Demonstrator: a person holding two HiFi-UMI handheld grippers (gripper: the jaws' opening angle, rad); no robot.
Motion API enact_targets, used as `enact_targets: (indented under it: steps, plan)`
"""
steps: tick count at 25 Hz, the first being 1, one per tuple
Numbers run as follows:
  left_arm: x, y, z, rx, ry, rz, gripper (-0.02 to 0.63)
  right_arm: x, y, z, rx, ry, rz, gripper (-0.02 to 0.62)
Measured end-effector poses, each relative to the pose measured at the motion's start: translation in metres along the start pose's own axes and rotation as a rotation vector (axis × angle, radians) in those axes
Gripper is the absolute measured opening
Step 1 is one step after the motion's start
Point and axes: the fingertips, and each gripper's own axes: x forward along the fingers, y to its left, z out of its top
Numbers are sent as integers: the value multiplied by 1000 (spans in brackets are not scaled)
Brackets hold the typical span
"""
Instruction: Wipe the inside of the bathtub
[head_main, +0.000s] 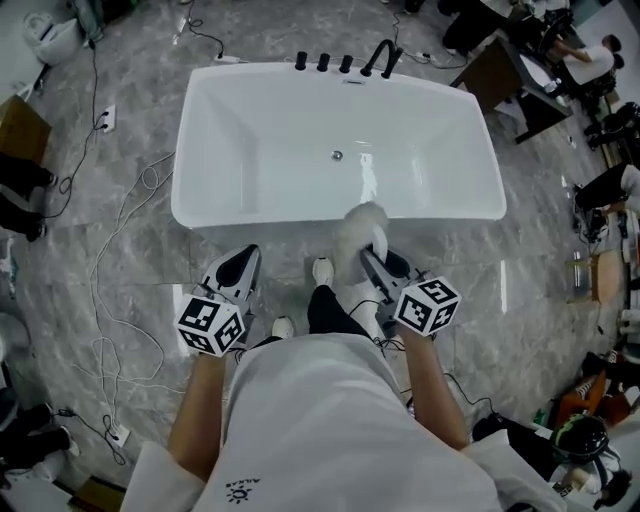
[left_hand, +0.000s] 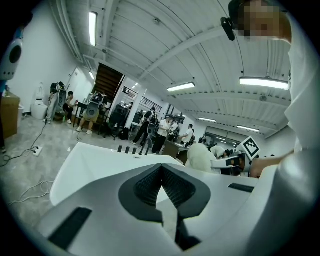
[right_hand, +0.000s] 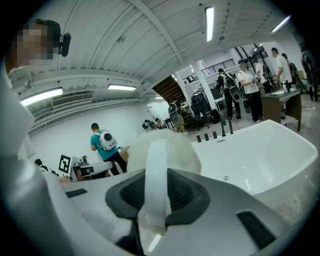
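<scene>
The white bathtub (head_main: 190, 140) lies empty in front of me, with a drain (head_main: 337, 155) in its floor and black taps (head_main: 380, 55) on the far rim. My right gripper (head_main: 372, 256) is shut on a fluffy white duster (head_main: 358, 222), which hangs over the tub's near rim. In the right gripper view its white handle (right_hand: 156, 170) runs between the jaws of the right gripper (right_hand: 156, 185), with the fluffy head (right_hand: 177, 147) beyond. My left gripper (head_main: 247, 256) hovers short of the near rim, shut and holding nothing. In the left gripper view the left gripper (left_hand: 161, 172) points toward the tub (left_hand: 85, 165).
Cables (head_main: 110, 290) trail over the marble floor left of the tub. Desks and seated people (head_main: 570, 60) crowd the upper right. My shoes (head_main: 322, 270) stand just before the near rim. More people (left_hand: 155, 132) stand behind the tub.
</scene>
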Motion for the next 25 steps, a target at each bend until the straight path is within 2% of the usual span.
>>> enact_targets:
  steps: [5,11,18,25]
  plan:
    - [36,15,9,-15,10,55,6,38,-27,19,-5,45,71,94]
    - [89,14,25,-6,31,81,6,70,-60,42,-44,122,162,94]
    - [135,22,34,-54,11,201,6,106,-106,58,-85,202,262,94]
    - [134,43,23,-111,12,354,6,140,-125,46,-140,325,406,94]
